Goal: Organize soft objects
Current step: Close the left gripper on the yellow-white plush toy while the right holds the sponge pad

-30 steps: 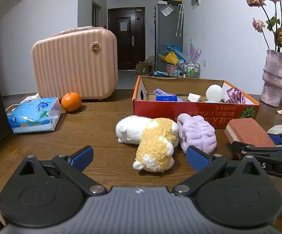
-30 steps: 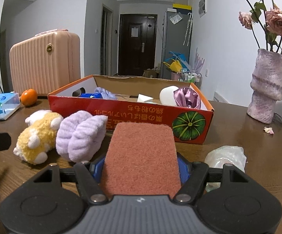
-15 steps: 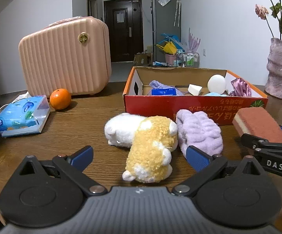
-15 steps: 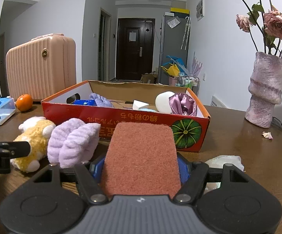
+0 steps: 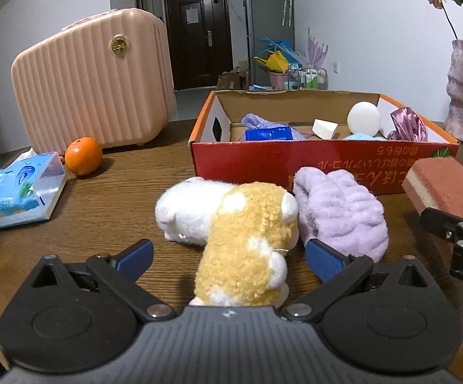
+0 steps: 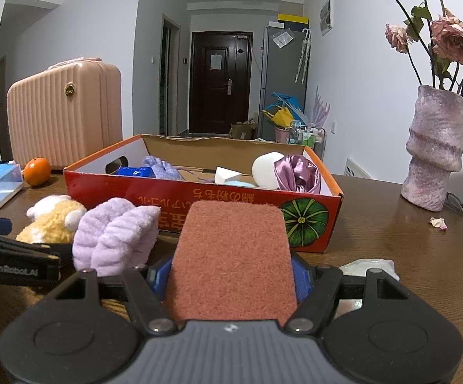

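Yellow-and-white plush toy [image 5: 247, 246] lies on the wooden counter [image 5: 109, 198] between the spread jaws of the left gripper [image 5: 228, 256], neither blue pad touching it. Just beyond the right jaw rests a lilac fluffy bundle [image 5: 340, 211]. The right gripper [image 6: 231, 275] has its jaws pinching a rust-red sponge [image 6: 231, 252], held just short of the red cardboard box [image 6: 174, 188].
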Available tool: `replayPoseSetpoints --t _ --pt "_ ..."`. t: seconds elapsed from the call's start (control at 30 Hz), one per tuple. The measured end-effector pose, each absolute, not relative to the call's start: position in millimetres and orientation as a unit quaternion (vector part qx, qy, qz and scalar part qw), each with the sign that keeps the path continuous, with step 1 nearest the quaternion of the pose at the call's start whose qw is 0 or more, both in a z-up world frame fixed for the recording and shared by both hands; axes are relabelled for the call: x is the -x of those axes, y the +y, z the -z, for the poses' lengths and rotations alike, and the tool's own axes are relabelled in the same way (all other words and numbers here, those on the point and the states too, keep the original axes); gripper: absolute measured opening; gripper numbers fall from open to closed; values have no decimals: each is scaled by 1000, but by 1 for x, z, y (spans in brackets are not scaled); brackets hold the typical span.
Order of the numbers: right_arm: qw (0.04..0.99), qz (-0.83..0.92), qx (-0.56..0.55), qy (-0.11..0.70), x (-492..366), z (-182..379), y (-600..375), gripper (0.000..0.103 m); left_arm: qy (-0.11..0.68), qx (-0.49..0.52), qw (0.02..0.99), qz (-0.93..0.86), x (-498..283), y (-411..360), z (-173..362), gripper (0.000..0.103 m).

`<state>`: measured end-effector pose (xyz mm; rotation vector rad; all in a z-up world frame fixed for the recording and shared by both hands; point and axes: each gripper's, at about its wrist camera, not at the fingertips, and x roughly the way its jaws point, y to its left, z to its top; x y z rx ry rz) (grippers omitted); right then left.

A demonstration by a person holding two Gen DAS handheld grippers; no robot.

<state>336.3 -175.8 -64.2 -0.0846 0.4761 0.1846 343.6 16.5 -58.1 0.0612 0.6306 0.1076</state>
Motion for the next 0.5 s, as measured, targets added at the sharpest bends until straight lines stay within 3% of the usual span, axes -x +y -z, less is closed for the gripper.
replayPoseSetpoints --t 0.5 --pt "967 -98 39 230 -332 63 -176 70 349 -13 937 -27 -352 21 71 57"
